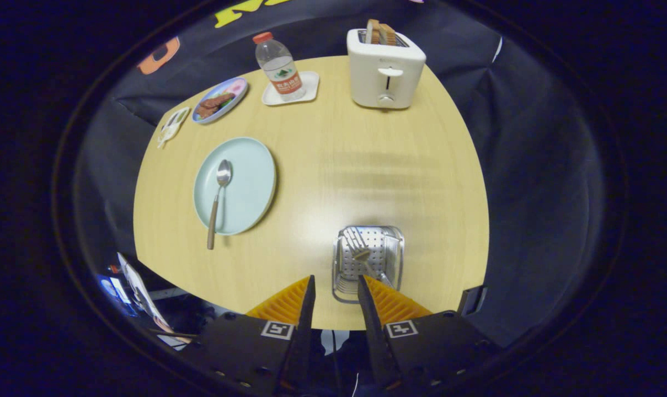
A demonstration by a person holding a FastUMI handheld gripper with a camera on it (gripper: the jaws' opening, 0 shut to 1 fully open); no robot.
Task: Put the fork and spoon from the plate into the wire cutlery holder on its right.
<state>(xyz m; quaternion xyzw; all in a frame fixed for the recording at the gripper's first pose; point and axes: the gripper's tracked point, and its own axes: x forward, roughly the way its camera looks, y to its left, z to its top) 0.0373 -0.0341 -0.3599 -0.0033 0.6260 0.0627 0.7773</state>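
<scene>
On the wooden worktop (322, 182), the spoon (218, 199) lies on the pale blue plate (250, 187), its handle overhanging the near rim. To the right, the fork (361, 251) stands in the wire cutlery holder (391, 259). The fingers (336, 286) hover apart and empty, just before the holder.

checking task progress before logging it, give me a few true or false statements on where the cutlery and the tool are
1. The fork stands in the wire cutlery holder. True.
2. The spoon is in the holder too. False: it lies on the light blue plate, handle over the rim.
3. The tool is shut on the spoon. False: its fingers are open and empty, just short of the holder.
4. The toaster holds bread. True.
5. The bottle lies on its side. False: it stands upright on a white tray.
</scene>
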